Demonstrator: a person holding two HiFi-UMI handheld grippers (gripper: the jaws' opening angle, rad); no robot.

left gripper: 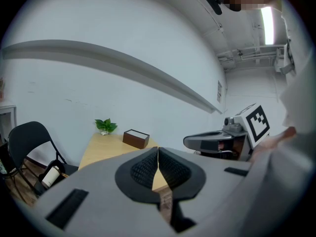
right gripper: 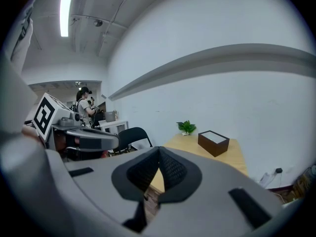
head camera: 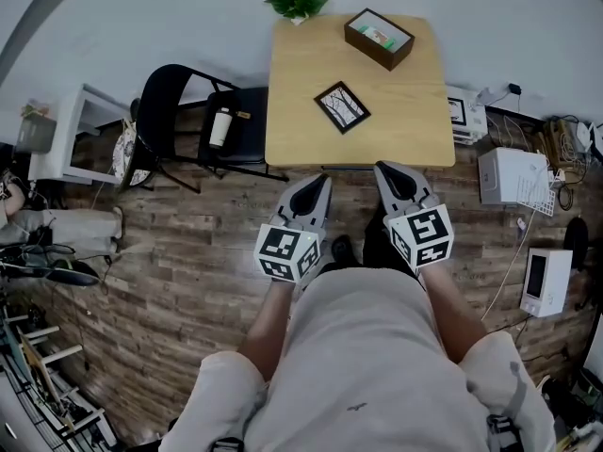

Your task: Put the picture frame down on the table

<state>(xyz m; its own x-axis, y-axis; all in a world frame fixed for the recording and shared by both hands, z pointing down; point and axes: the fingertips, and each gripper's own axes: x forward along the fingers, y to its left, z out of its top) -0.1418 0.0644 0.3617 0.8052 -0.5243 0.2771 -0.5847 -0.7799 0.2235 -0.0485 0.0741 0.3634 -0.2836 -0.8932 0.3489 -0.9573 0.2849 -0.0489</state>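
A black picture frame [head camera: 341, 106] with a white print lies flat on the wooden table [head camera: 301, 121], near its middle. Both grippers hang in front of the table's near edge, over the floor, apart from the frame. My left gripper [head camera: 323, 179] is shut with nothing between its jaws; in the left gripper view [left gripper: 158, 151] the pads meet at the tips. My right gripper [head camera: 382, 168] is shut and empty too, and its pads meet in the right gripper view [right gripper: 158, 149]. The jaws hide the frame in both gripper views.
A dark brown box [head camera: 379, 38] stands at the table's far right and a small green plant [head camera: 298, 5] at its far edge. A black folding chair [head camera: 193, 125] holding a bottle [head camera: 220, 127] stands left of the table. White appliances [head camera: 513, 175] and cables sit on the floor at the right.
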